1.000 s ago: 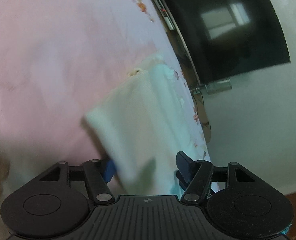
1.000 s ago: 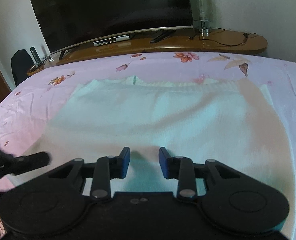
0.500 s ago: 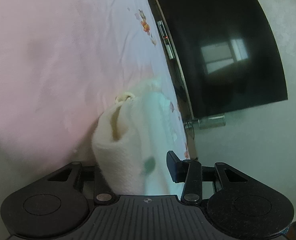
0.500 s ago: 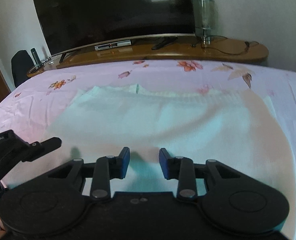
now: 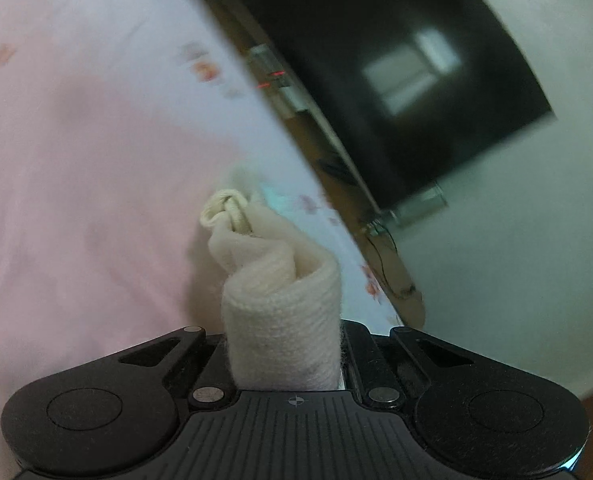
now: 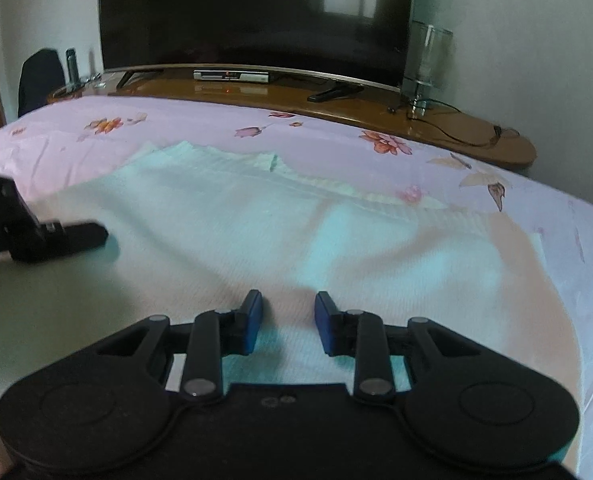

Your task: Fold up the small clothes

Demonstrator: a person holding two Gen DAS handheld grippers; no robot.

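Note:
A cream knit garment lies spread flat on the pink floral bedsheet. My left gripper is shut on a bunched corner of the garment, lifted off the bed; the cloth hides its fingertips. It also shows at the left edge of the right wrist view, over the garment's left side. My right gripper is open, its blue-padded fingers just above the garment's near edge, holding nothing.
A wooden TV bench runs along the bed's far side with a large dark TV, a set-top box, a remote, a glass vase and cables. A dark chair stands far left.
My left gripper closed on the garment's corner and lifted it, bunching the cloth, moving in over the garment. My right gripper stayed open, and its view turned slightly.

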